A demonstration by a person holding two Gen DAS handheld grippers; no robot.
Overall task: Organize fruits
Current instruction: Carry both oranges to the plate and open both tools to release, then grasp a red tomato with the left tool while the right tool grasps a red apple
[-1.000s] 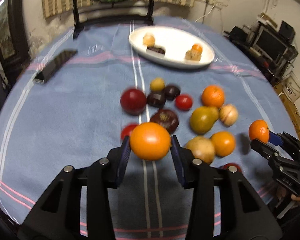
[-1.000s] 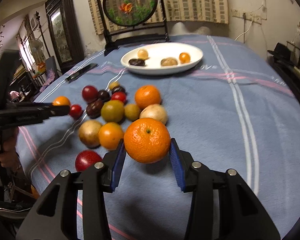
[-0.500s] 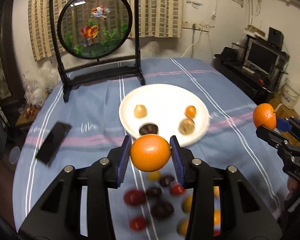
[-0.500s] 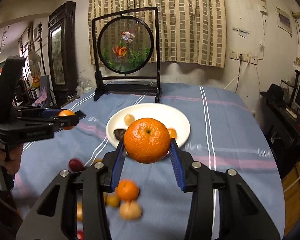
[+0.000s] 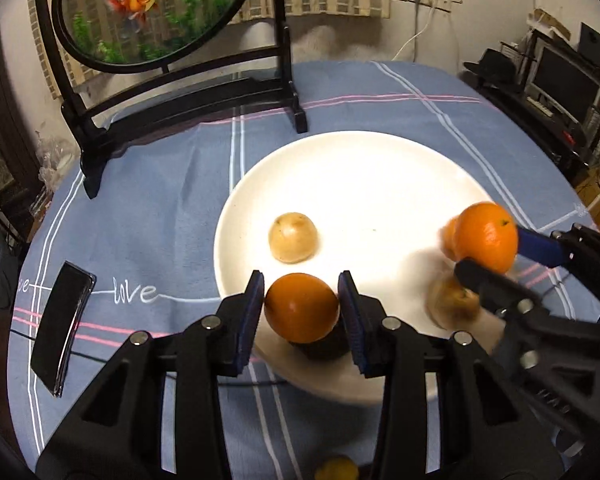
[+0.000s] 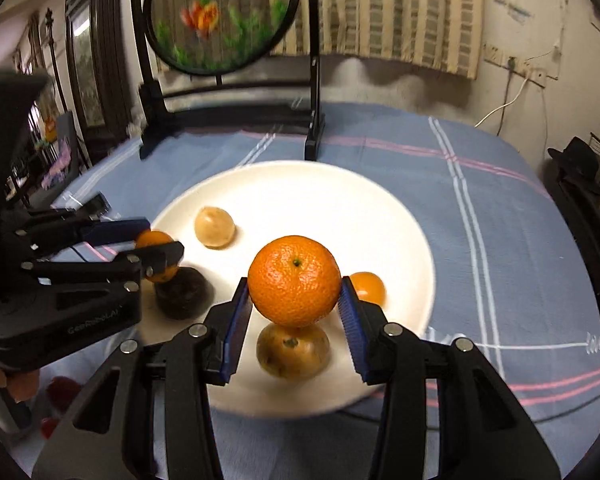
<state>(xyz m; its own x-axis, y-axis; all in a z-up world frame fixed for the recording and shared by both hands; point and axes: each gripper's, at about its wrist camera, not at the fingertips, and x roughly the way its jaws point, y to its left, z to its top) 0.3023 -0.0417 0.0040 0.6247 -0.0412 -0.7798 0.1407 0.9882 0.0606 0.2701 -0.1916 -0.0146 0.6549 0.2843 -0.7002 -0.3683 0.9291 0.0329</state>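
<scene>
Both tongs are matte black plastic with angular, cut-out arms and round silver screw heads. The left tongs (image 5: 301,312) and right tongs (image 6: 295,302) have ribbed blue pads; the left body carries faint embossed lettering.

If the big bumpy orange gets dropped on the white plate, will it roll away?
Probably a little. The bumpy orange is round, so it may roll across the smooth white plate. The raised rim and nearby brown fruit would likely stop it. The right gripper grips it firmly, suggesting firm peel.

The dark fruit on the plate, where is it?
In the right wrist view the dark fruit lies at the white plate's near-left side, under the left tool and its small orange.
</scene>
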